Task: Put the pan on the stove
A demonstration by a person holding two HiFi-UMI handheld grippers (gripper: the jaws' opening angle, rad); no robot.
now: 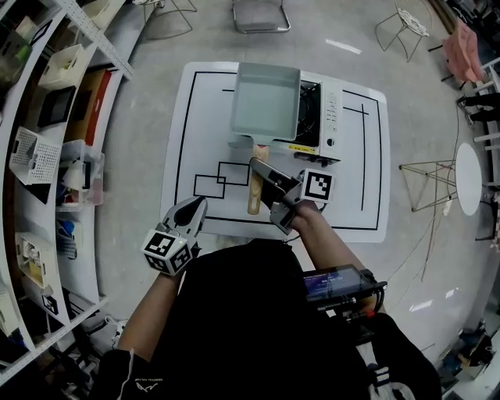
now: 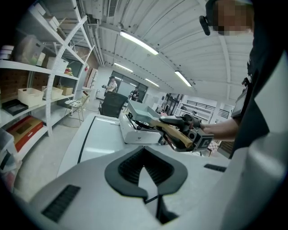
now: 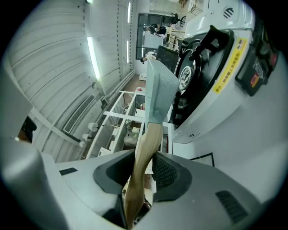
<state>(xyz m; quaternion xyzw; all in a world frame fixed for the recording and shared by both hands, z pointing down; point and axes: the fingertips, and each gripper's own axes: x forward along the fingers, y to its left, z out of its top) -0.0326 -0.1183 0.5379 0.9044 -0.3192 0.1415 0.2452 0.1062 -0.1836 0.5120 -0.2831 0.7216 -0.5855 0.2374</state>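
A square pale-green pan with a wooden handle is over the white gas stove on the white table mat. I cannot tell whether it rests on the burner. My right gripper is shut on the handle, and in the right gripper view the handle runs between the dark pads to the pan beside the stove. My left gripper hangs near the table's front edge, shut and empty. The left gripper view shows its jaws closed, with the pan and stove beyond.
Black rectangles are drawn on the mat left of the handle. Shelves with bins line the left side. A round white stool, wire frames and a chair stand on the floor around the table.
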